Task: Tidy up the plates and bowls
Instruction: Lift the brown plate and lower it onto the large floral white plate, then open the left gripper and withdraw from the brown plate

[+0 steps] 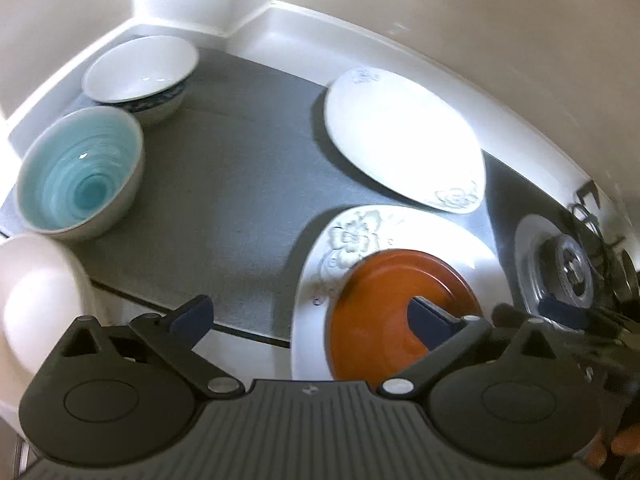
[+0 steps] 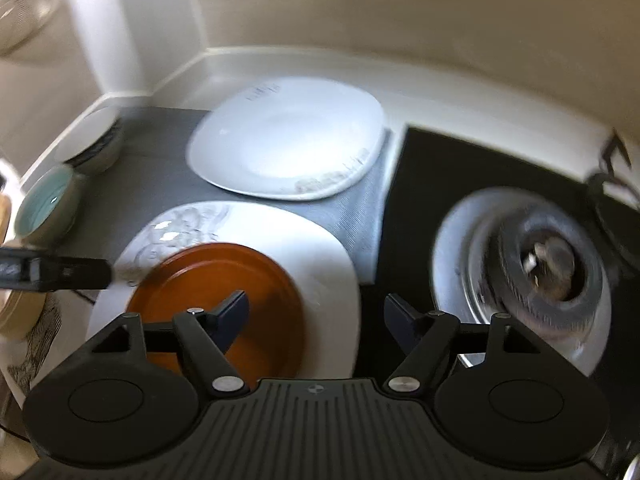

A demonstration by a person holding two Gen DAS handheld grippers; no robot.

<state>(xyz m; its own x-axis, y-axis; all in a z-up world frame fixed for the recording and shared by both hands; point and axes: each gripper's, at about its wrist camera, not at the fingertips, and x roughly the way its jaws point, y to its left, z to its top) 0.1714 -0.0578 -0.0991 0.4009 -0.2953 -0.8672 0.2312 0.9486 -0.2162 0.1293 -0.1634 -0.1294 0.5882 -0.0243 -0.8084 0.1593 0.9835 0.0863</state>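
An orange plate (image 1: 384,320) lies on a white flowered plate (image 1: 352,240) at the near edge of a grey mat (image 1: 224,200). My left gripper (image 1: 310,312) is open above them, its right finger over the orange plate and nothing gripped. In the right wrist view the orange plate (image 2: 216,280) sits on the same white plate (image 2: 324,252), and my right gripper (image 2: 316,304) is open, its left finger over the orange plate. A second white plate (image 1: 400,140) lies further back. Along the left stand a teal bowl (image 1: 80,176) and a white bowl with a blue pattern (image 1: 140,72).
A plain white bowl (image 1: 36,300) sits at the near left. A gas burner (image 2: 536,268) on a black hob lies right of the mat. White counter edging and walls close off the back corner. A cream bowl (image 2: 16,312) stands at the left edge.
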